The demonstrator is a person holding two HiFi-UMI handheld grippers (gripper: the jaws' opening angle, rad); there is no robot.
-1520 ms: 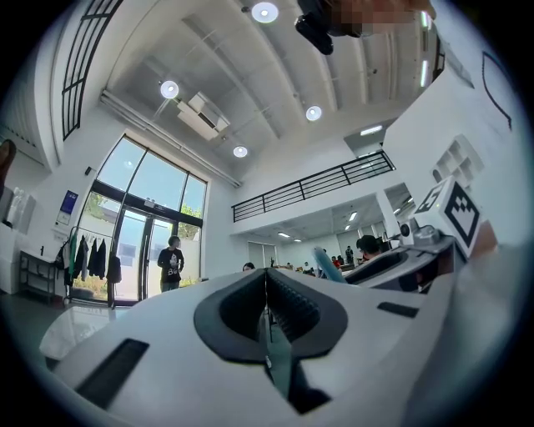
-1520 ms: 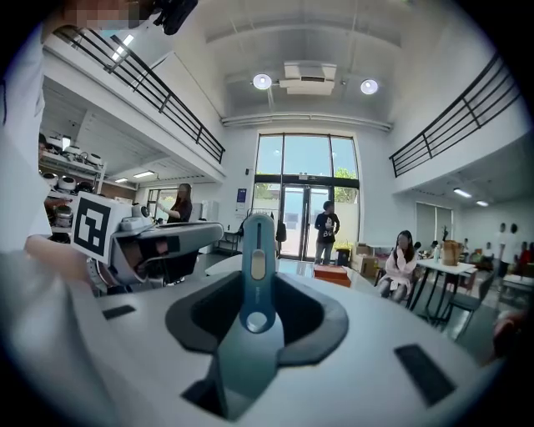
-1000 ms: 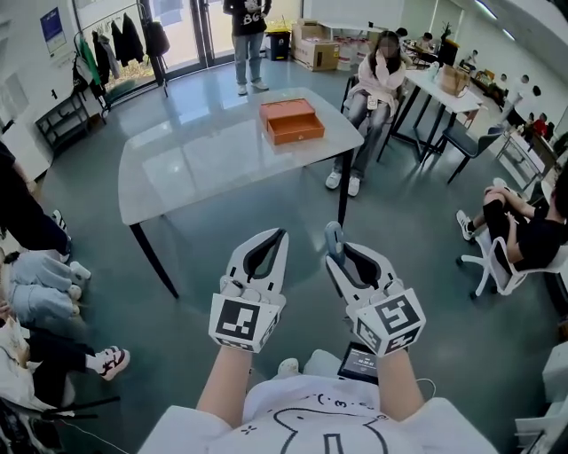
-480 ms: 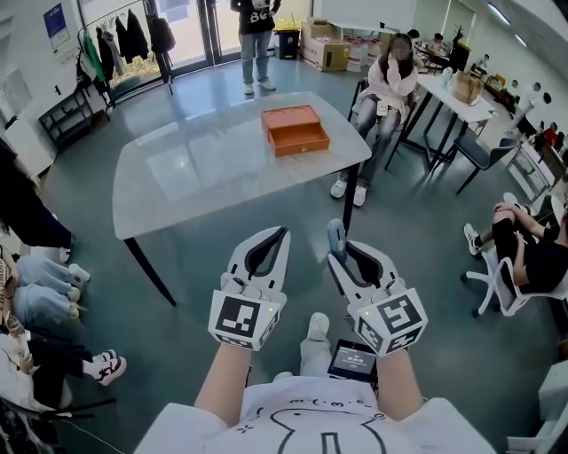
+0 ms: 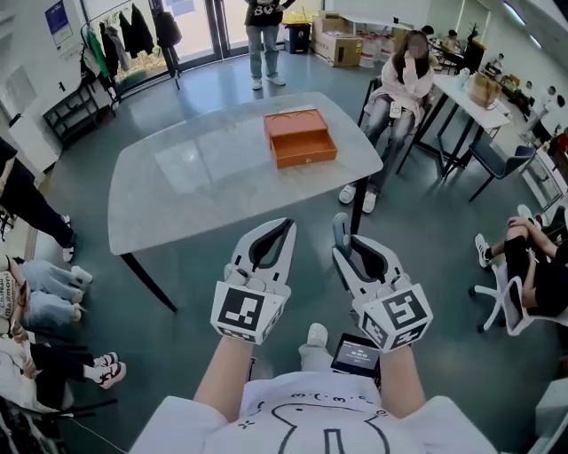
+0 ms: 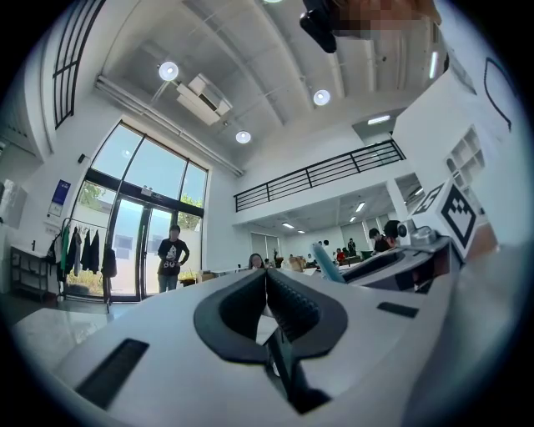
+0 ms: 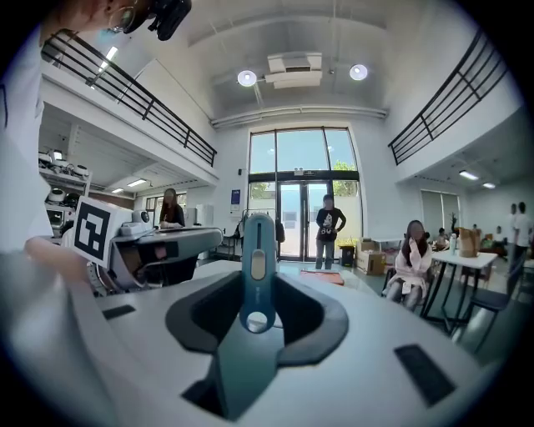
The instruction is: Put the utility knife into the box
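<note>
An orange box [image 5: 300, 137] with its drawer pulled open stands on the far right part of a pale glass-topped table [image 5: 195, 182]. My right gripper [image 5: 343, 238] is held in front of my body, short of the table, and is shut on a blue utility knife [image 5: 338, 227] that sticks out past the jaw tips. In the right gripper view the utility knife [image 7: 258, 271] stands upright between the jaws, with the box [image 7: 322, 277] small and far behind it. My left gripper [image 5: 283, 229] is beside the right one, jaws closed together and empty; the left gripper [image 6: 267, 277] shows nothing held.
A seated person [image 5: 401, 84] is just beyond the table's right corner and another person [image 5: 264, 27] stands at its far end. A second table [image 5: 484, 93] and chairs are at the right. More seated people line the left edge [image 5: 35, 293] and right edge [image 5: 532, 257]. A phone [image 5: 357, 356] hangs at my waist.
The table and the box have drifted slightly nearer and lower in the head view as I step forward. Both grippers keep the same pose, the knife still held.
</note>
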